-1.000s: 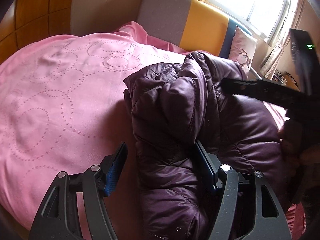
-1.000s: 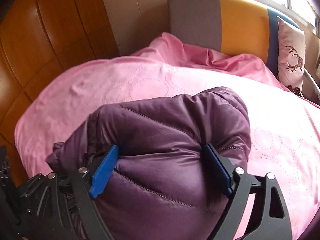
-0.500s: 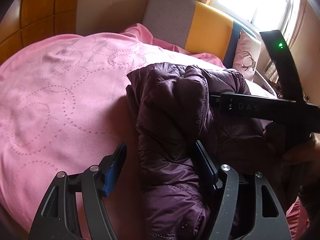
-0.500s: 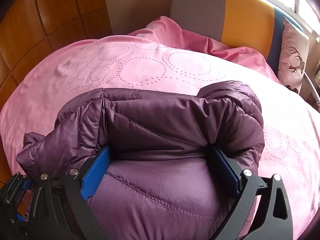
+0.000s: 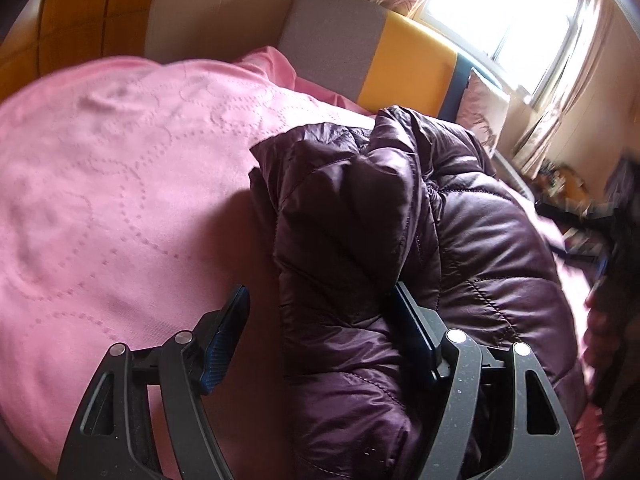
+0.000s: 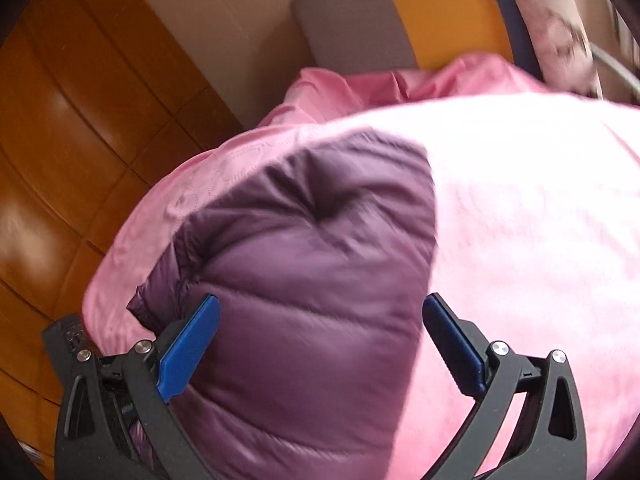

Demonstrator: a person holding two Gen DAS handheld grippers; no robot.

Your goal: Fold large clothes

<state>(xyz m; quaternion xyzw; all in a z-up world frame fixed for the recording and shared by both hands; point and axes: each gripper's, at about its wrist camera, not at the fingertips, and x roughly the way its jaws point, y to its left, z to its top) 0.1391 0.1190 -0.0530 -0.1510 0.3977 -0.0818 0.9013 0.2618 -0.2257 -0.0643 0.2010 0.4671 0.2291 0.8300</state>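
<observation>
There is one dark purple puffer jacket (image 5: 360,240), lying in the middle of the left wrist frame on one pink bed cover (image 5: 120,200) that fills the left half. Two grippers can be counted, the left gripper (image 5: 320,328) and the right gripper (image 6: 320,336), each at the bottom of its own view and each with two blue pads. In the upper right there is one window (image 5: 508,20), one patterned pillow (image 5: 480,108) and one headboard (image 5: 400,60) in three colours.
</observation>
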